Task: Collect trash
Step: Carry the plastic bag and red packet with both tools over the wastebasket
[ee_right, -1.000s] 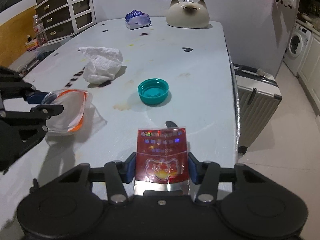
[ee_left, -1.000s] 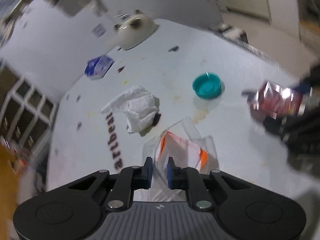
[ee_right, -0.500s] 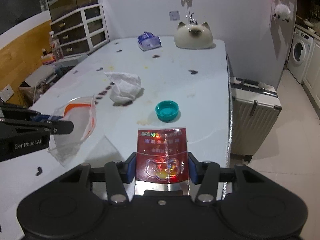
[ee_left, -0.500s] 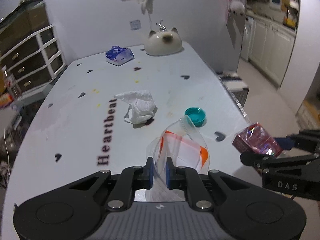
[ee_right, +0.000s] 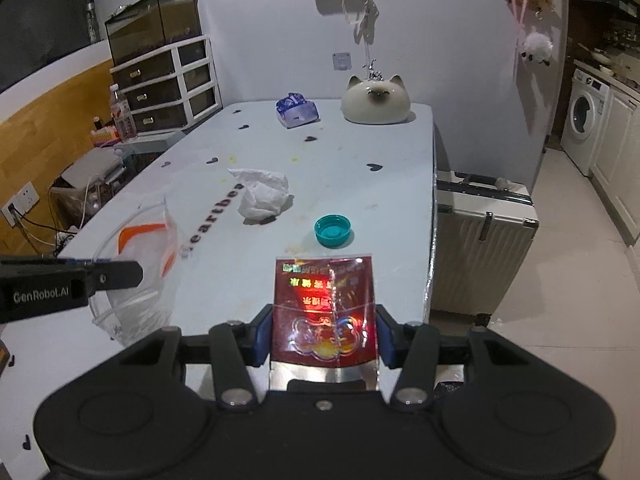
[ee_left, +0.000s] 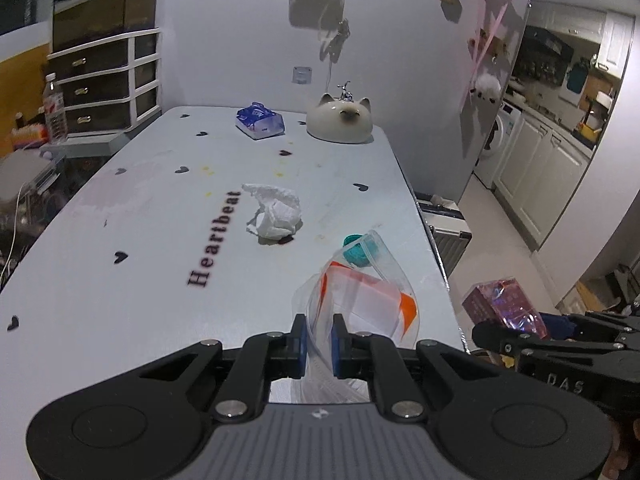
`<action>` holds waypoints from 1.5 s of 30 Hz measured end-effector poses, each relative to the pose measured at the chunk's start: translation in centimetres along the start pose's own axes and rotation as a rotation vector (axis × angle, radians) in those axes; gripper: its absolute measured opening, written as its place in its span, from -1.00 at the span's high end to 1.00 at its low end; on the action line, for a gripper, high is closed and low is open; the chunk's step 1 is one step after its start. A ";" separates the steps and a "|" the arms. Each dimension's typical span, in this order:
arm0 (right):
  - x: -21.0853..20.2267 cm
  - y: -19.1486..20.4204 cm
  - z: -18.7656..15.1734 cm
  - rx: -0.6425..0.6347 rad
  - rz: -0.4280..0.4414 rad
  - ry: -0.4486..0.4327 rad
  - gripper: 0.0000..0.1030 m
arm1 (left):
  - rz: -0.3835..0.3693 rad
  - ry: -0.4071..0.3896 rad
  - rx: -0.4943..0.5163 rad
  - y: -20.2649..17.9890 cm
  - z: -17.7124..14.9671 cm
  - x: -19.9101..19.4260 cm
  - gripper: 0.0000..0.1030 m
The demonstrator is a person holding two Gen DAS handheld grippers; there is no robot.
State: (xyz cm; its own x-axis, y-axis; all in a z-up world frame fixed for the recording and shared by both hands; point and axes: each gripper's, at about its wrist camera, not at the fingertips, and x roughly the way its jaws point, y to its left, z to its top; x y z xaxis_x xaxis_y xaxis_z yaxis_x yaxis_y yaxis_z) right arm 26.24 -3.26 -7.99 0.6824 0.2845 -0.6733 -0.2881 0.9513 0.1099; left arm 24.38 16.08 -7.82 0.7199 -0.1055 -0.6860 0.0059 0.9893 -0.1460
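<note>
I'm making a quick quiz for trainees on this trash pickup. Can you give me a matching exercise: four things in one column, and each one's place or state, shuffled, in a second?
Things:
1. clear plastic bag
2. red packet
3. teal cap
4. crumpled tissue

Places or states:
A. lying on the table beside the printed word
B. clamped in the right gripper
C. resting open side up on the table
D. pinched in the left gripper

Pairs: 1-D, 2-B, 3-C, 4-A
</note>
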 end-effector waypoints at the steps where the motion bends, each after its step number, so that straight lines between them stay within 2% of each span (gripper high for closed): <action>1: -0.5 0.1 0.0 0.003 0.001 -0.006 0.01 | 0.001 -0.001 -0.002 -0.1 -0.2 -0.4 0.76; 11: -5.5 0.4 -1.1 0.025 -0.027 -0.048 0.00 | -0.029 -0.017 -0.001 -0.6 -2.2 -3.6 0.76; 21: -7.8 -2.1 -2.7 0.067 -0.070 -0.051 0.00 | -0.058 -0.008 0.040 -4.3 -3.4 -4.4 0.76; 29: -8.6 -8.1 -3.2 0.098 -0.106 -0.050 0.01 | -0.069 -0.003 0.062 -10.2 -3.5 -3.2 0.76; 34: -8.8 -12.9 -2.8 0.094 -0.097 -0.040 0.00 | -0.055 0.009 0.043 -14.5 -3.2 -1.7 0.76; 45: -8.0 -25.1 -2.0 0.078 -0.080 -0.001 0.00 | -0.061 0.040 0.003 -25.2 -2.7 3.2 0.76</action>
State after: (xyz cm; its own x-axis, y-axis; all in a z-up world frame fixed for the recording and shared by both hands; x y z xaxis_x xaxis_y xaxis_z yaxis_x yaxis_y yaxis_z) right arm 26.64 -29.65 -6.84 0.7021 0.2073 -0.6812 -0.1792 0.9773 0.1127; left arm 24.68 -9.50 -8.27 0.6897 -0.1696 -0.7039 0.0511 0.9812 -0.1864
